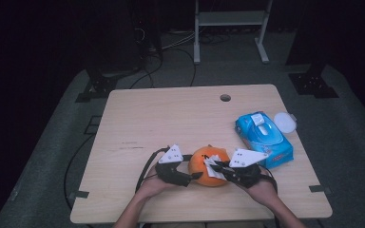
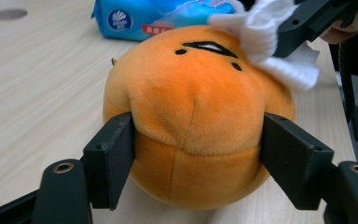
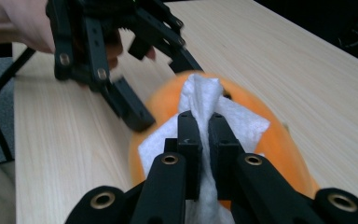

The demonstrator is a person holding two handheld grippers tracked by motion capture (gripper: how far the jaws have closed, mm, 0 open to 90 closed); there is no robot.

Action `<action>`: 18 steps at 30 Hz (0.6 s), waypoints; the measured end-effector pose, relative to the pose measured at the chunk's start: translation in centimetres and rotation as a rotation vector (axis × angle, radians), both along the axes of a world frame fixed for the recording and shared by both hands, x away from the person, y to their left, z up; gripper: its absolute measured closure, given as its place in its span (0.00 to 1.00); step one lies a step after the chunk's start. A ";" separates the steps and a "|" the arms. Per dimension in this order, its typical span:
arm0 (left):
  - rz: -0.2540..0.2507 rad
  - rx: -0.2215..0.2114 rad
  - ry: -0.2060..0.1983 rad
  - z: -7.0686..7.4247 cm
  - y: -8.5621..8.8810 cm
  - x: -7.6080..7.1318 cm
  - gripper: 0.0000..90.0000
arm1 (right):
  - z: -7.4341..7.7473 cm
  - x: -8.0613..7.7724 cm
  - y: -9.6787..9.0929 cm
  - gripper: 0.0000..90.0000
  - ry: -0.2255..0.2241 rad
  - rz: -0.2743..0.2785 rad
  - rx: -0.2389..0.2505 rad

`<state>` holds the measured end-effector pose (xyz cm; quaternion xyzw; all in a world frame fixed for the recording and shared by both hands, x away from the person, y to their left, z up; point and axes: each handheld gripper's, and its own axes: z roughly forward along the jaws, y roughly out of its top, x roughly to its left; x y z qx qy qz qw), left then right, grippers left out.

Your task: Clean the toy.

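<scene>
the orange plush toy [image 1: 208,166] sits on the wooden table [image 1: 171,114] in the lower middle of the high view, between the two grippers. in the left gripper view it takes up the centre of the frame, its small dark face marks near the upper middle, and its round body lies squarely between the two black fingers [image 2: 112,156]. one finger presses into its lower left flank and the other into its lower right flank, and the fabric bulges over both pads. so the left gripper [image 1: 196,176] is clamped on the toy from both sides, its jaws set partway apart by the toy's width. the person's left hand [image 1: 154,186] holds it at the lower centre-left of the high view.

the right gripper [image 3: 204,135] rises from the bottom middle of the right gripper view with its fingers close together, pinching a white tissue [image 3: 200,100]. the tissue stands up between the pads and spreads over the top of the toy, touching the orange fabric. in the left gripper view the tissue appears in the upper right, lying against the toy's upper right side beside the face.

a blue pack of wipes [image 1: 264,138] lies to the right of the toy, in the middle right of the high view, with a white round lid [image 1: 284,122] just beyond its upper right corner.
</scene>
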<state>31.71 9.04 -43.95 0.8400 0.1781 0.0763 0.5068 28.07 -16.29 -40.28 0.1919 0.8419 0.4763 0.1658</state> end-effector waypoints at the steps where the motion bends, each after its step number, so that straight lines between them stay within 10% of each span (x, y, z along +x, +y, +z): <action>1: -0.006 0.001 -0.011 0.1 -0.2 -0.1 0.33 | 0.3 0.1 0.6 0.94 -0.005 0.011 -0.005; 7: -0.027 0.037 -0.055 0.2 -0.6 -0.6 0.34 | 1.2 1.3 2.8 0.94 -0.037 0.035 -0.051; 12: -0.025 0.038 -0.039 -0.2 -0.1 -0.3 0.32 | 0.9 3.4 0.5 0.94 0.002 -0.049 -0.075; 18: -0.025 -0.042 0.087 -0.2 0.0 0.4 0.18 | 0.3 3.1 -1.4 0.94 0.046 -0.057 -0.049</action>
